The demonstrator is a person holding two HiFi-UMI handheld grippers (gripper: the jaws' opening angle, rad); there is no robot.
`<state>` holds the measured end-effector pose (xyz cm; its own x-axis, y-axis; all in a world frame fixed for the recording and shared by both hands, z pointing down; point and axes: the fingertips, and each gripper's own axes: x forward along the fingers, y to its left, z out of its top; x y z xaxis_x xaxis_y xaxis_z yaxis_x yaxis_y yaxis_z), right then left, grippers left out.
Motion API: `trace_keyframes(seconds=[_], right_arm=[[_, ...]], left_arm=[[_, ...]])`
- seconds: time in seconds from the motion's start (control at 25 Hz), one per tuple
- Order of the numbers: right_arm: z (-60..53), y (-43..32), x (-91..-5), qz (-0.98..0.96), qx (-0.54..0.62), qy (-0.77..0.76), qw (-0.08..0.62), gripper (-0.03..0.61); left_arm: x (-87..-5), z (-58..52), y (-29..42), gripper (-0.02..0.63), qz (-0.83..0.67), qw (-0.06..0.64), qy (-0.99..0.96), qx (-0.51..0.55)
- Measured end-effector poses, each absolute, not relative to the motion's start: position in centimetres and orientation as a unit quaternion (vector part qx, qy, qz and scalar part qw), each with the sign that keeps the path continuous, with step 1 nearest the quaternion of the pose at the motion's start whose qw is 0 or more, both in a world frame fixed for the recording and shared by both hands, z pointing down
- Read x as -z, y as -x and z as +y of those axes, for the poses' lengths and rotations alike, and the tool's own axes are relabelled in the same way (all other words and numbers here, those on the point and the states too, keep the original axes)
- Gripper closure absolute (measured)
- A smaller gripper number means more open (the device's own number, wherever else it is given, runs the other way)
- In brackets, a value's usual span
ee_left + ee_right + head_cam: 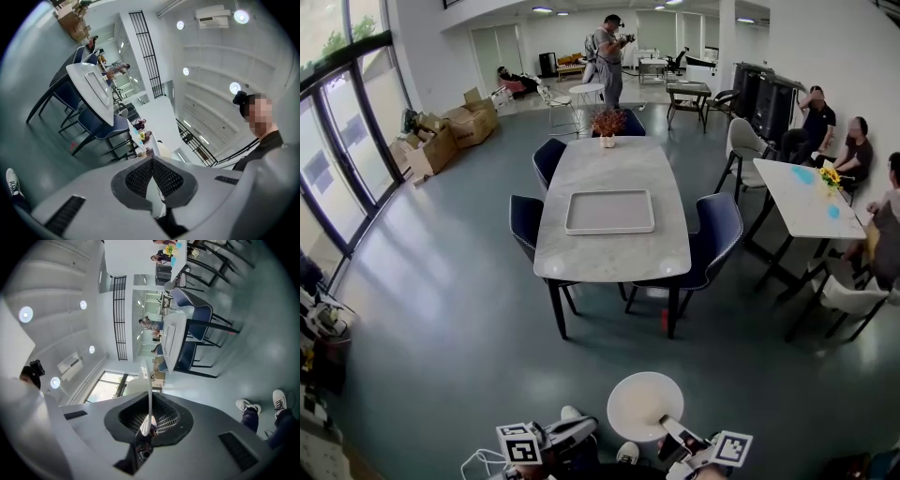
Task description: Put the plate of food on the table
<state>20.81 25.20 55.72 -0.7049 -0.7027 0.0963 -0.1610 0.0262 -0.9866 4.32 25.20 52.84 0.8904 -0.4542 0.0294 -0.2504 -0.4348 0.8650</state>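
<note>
Item: white plate (644,405), round, held level above the grey floor (441,309) at the near edge of the scene, well apart from the table (609,169).
- Right gripper (673,431): jaws clenched on the plate's near right rim. The right gripper view shows the plate (148,380) edge-on between the pads (164,420).
- Left gripper (581,428): just left of the plate. The left gripper view shows the jaws closed tip to tip, with nothing between them (153,161).
- Table: marble-topped, centre of the room, carrying a pale rectangular tray (609,211) and a potted plant (607,124) at its far end.
- Blue chairs (717,230): set along both long sides.
- Second table (802,202): far right, with people seated beside it.
</note>
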Motion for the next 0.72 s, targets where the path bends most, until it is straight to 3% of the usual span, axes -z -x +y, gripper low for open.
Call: trace_keyframes(seconds=[0.72], right_arm=[[15.2,-13.9,-55.4,0.644,0.624,0.356,0.263,0.554]], left_arm=[[-53.5,14.8,3.1,0.607,-0.177,0.505,-0.839,0.098]])
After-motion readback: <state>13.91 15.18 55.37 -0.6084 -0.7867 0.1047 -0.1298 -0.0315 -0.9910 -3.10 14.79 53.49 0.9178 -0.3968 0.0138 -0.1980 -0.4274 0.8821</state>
